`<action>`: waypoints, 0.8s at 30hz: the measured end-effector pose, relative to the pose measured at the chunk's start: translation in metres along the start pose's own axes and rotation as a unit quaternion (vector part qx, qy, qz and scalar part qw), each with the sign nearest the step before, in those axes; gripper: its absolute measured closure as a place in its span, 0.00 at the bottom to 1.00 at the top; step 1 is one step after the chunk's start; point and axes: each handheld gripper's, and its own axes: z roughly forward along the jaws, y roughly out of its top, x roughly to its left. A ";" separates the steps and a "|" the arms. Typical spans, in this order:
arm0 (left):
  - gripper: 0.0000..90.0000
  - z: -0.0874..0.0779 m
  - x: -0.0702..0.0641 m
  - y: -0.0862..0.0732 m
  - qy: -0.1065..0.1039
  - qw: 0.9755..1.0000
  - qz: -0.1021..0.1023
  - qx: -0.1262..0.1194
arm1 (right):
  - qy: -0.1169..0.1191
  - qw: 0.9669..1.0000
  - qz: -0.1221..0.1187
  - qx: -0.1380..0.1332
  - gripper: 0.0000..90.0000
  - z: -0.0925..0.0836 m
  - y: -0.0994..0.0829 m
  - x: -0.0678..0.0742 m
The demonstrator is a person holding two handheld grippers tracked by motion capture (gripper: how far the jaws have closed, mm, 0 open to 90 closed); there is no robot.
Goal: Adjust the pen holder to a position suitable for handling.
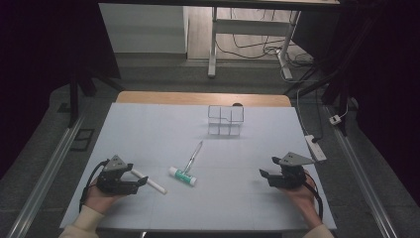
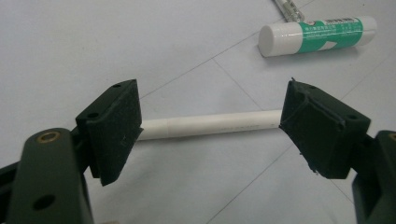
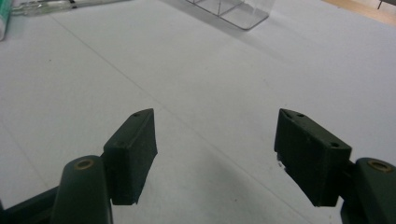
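Note:
A white cylindrical stick [image 1: 150,181] lies on the white table cover [image 1: 163,124] at the front left. My left gripper [image 1: 137,176] is open right at the stick's near end. In the left gripper view the stick [image 2: 210,125] stretches across the gap between the two wide-apart jaws of the left gripper [image 2: 210,116], seemingly just beyond them. A green-and-white glue stick [image 1: 182,176] and a clear pen [image 1: 194,157] lie near the middle. My right gripper [image 1: 268,166] stands open at the front right with nothing between its jaws [image 3: 215,135].
A clear acrylic organiser [image 1: 225,121] with compartments stands at the back centre, and its corner [image 3: 233,9] appears in the right gripper view. The glue stick [image 2: 317,35] lies beyond the left gripper, up and to the right. A power strip [image 1: 315,147] lies off the table's right edge.

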 end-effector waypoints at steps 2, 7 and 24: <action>0.23 0.000 0.000 0.000 0.000 1.000 -0.003 -0.002 | -0.003 1.000 0.005 -0.002 0.34 0.002 0.003 -0.002; 0.23 -0.002 0.000 0.000 -0.001 1.000 -0.006 -0.006 | -0.005 1.000 0.005 0.003 0.35 0.006 0.004 -0.003; 0.23 0.000 0.000 0.000 -0.003 1.000 -0.002 -0.003 | -0.013 1.000 0.012 0.004 0.46 0.025 0.022 -0.008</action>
